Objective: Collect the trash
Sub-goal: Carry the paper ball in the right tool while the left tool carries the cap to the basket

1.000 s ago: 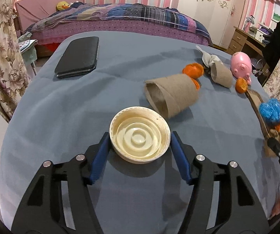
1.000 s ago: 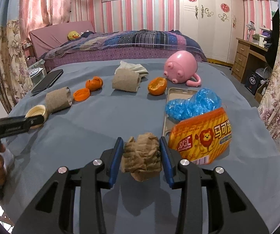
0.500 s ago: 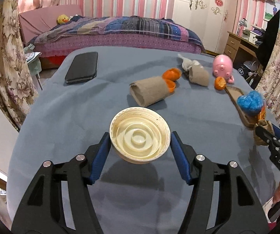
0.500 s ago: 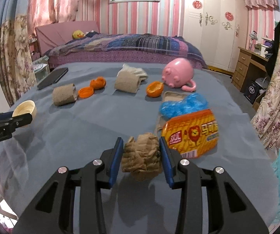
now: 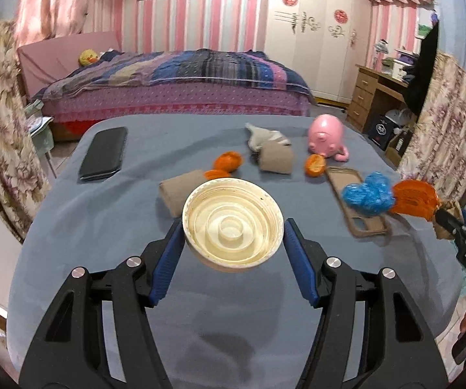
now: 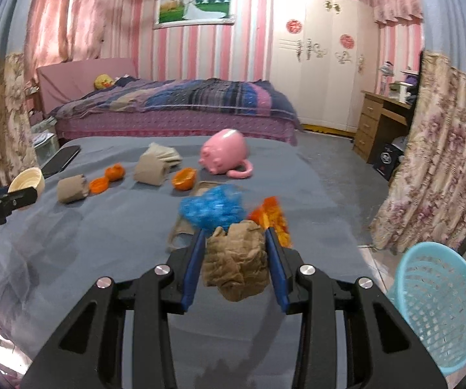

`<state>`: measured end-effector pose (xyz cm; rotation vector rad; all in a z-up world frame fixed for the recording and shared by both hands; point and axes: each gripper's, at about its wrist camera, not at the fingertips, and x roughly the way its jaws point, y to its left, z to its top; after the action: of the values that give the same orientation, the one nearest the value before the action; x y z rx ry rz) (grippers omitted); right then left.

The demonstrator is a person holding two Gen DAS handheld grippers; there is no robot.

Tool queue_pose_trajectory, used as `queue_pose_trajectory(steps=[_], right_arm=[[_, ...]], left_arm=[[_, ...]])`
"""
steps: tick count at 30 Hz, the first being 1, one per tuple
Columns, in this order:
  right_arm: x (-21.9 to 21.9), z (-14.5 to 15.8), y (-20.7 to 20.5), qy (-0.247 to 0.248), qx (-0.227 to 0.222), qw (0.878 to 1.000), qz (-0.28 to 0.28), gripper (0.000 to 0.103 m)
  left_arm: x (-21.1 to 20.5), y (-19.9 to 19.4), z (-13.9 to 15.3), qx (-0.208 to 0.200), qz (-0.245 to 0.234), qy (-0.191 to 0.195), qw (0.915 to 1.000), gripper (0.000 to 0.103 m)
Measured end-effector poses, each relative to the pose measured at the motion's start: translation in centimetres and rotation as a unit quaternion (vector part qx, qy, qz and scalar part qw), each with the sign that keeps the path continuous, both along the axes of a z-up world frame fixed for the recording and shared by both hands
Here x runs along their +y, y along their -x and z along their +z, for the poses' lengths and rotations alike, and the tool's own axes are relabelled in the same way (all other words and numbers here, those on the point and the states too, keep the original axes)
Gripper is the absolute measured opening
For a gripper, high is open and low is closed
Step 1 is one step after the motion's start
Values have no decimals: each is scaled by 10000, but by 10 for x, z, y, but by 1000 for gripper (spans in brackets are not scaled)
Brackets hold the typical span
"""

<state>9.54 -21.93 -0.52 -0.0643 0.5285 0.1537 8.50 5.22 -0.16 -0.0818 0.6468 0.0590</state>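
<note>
Now, with the left hand-held gripper (image 5: 233, 246) pinching the cream lid (image 5: 232, 225) and the right hand-held gripper (image 6: 236, 261) pinching crumpled brown paper (image 6: 236, 264), I'd steer steadily to the blue basket (image 6: 440, 304) at four o'clock.

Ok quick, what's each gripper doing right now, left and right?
Left gripper: closed on the cream plastic lid, lifted off the table.
Right gripper: closed on the crumpled brown paper, also held up.

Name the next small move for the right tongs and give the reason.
Probably swing the right tongs toward the light blue plastic mesh basket at lower right: they are clamped on the crumpled brown paper wad, lifted clear of the grey-blue cloth.
</note>
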Motion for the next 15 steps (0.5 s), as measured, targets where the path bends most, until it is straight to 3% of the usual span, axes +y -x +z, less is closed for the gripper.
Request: queue_pose_trajectory(steps=[8,15], right_arm=[[-71,6,6,-135,-159,9982,-565,38],[-141,9,17,-111,-232,9915,-1277,38]], left_arm=[[-55,-8,10,-141,-405,-18,9991,61],[-126,-21,11,-241,-1035,49,9943,61]])
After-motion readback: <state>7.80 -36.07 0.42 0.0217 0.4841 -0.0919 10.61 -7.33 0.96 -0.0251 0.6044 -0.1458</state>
